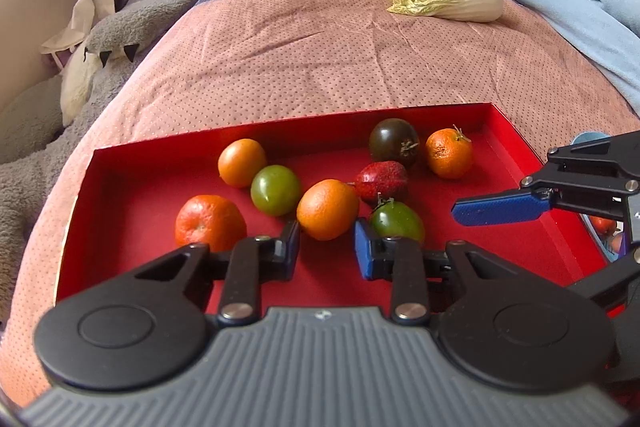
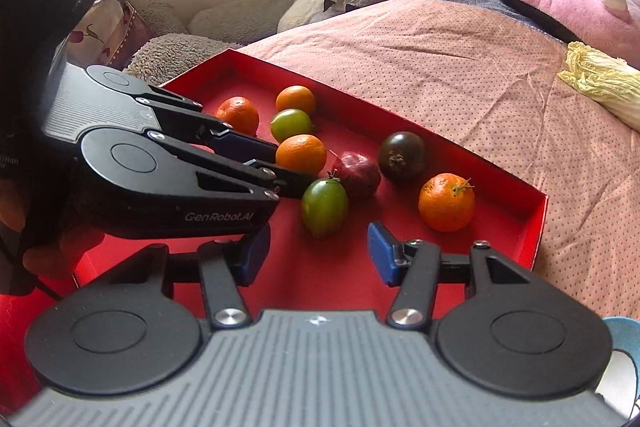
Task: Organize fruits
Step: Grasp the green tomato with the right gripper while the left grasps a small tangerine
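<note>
the fruits sit loose in the red tray [image 1: 132, 183] on the pink bedspread [image 1: 320, 59]: oranges, green tomatoes, a dark tomato [image 1: 394, 142] and a red fruit [image 1: 382, 180]; the middle orange [image 1: 327, 209] lies just ahead of the left gripper [image 1: 327, 247], whose fingers are partly spread and hold nothing; a careless close could nudge it rolling into the green tomato [image 1: 396, 223] beside it; the right gripper [image 2: 318, 253] hangs over bare tray floor, fingers apart and empty, close enough to the left to collide.

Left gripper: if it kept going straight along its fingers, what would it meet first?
Probably the orange just ahead of the left gripper in the red tray, nothing between the jaws yet; depth is uncertain.
</note>
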Demonstrator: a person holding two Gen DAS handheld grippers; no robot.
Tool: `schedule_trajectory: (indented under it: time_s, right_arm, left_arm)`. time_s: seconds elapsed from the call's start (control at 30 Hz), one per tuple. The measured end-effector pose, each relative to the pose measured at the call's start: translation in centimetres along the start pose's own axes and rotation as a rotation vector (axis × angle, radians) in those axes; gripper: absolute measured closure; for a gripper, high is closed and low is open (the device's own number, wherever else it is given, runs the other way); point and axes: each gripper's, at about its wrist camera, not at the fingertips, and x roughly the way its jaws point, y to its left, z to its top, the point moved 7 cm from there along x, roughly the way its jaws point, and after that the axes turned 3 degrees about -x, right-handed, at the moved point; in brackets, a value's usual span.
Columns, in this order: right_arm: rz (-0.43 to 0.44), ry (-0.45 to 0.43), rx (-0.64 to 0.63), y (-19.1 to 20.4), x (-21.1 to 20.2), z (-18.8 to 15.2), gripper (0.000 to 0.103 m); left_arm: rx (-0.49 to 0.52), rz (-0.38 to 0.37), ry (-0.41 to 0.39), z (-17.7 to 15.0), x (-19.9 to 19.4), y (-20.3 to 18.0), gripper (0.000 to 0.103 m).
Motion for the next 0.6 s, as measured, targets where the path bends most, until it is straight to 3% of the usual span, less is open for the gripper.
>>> schedule_trajectory:
  time_s: [0.27, 0.6]
  right_arm:
    - [-0.018, 0.015, 0.022, 0.2, 2.0, 0.9, 0.050]
    - [-0.054, 0.014, 0.072, -0.8, 2.8, 1.0, 0.069]
  left_arm:
    - [-0.127, 0.021, -0.004, -1.2, -2.5, 2.4, 0.071]
    - [-0.194, 0.007, 0.012, -3.3, -3.6, 3.1, 0.071]
